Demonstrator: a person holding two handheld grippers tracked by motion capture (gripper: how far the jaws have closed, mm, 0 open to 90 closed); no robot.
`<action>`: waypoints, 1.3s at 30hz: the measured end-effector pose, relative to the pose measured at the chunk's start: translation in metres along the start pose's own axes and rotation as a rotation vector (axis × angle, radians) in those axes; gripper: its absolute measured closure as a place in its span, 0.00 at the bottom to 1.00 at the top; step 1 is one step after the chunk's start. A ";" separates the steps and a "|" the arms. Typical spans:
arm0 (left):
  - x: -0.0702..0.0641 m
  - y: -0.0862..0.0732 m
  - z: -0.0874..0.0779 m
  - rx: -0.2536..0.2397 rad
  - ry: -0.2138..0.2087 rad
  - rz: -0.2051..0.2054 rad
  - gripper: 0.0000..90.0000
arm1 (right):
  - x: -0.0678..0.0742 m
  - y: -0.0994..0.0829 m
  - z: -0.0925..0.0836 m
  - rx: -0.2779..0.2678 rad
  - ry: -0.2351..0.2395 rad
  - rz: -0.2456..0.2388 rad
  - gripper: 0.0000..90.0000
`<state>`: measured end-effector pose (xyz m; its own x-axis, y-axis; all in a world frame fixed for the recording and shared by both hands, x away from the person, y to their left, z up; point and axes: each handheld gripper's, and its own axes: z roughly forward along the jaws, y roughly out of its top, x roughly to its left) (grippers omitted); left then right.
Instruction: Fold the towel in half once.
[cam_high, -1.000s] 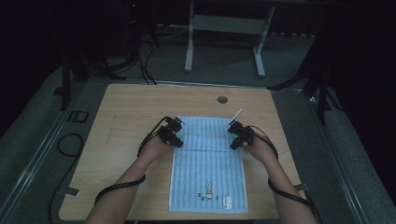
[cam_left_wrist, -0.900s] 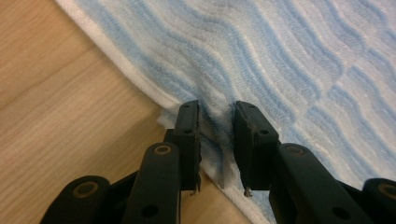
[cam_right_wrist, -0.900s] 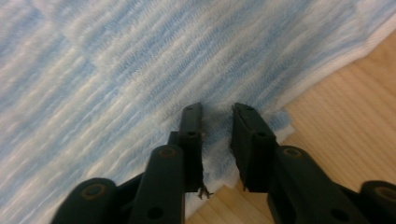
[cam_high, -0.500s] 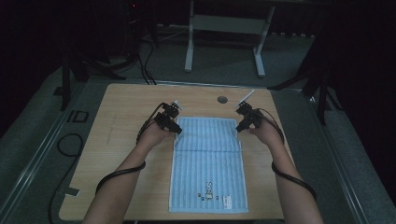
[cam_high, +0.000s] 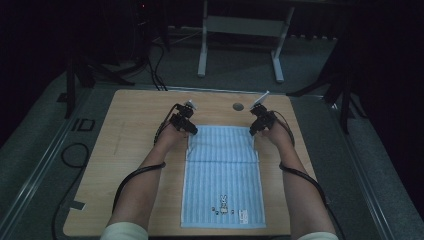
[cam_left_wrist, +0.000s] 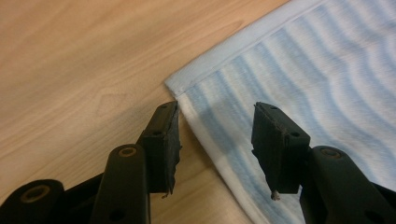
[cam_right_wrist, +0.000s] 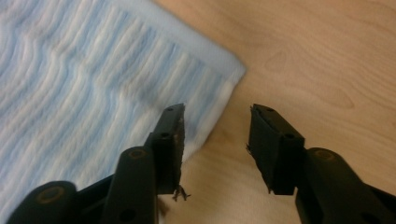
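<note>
- The left tongs (cam_left_wrist: 215, 140) stand spread, having just been opening, over the far left corner of the blue striped towel (cam_high: 222, 175); its hem runs between the jaws, unpinched.
- The right tongs (cam_right_wrist: 215, 140) are likewise parted after opening, astride the far right corner without gripping.
- The towel lies flat in the middle of the wooden table (cam_high: 125, 150), a small printed figure (cam_high: 223, 202) at its near end.

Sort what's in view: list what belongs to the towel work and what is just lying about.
In the job:
- blue striped towel, flat on the table
- left gripper, open at the towel's far left corner
- right gripper, open at its far right corner

Lying about:
- round grommet in the tabletop
- white desk frame behind
- floor cables
</note>
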<state>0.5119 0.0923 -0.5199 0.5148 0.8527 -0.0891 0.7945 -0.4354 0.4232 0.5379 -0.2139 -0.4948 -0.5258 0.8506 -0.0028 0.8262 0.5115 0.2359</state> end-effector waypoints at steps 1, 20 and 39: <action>0.005 0.000 0.004 0.003 -0.003 -0.013 0.57 | -0.002 0.004 0.004 -0.008 -0.011 0.015 0.61; -0.005 0.005 0.015 -0.045 0.036 0.001 0.76 | 0.003 0.012 0.027 -0.009 0.001 -0.016 0.86; -0.017 -0.004 -0.071 -0.189 -0.129 0.070 0.97 | 0.017 -0.011 -0.057 -0.163 -0.037 -0.146 0.98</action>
<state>0.4768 0.1002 -0.4560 0.6131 0.7731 -0.1629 0.6872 -0.4201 0.5927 0.5083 -0.2118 -0.4417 -0.6270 0.7745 -0.0836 0.6968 0.6056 0.3843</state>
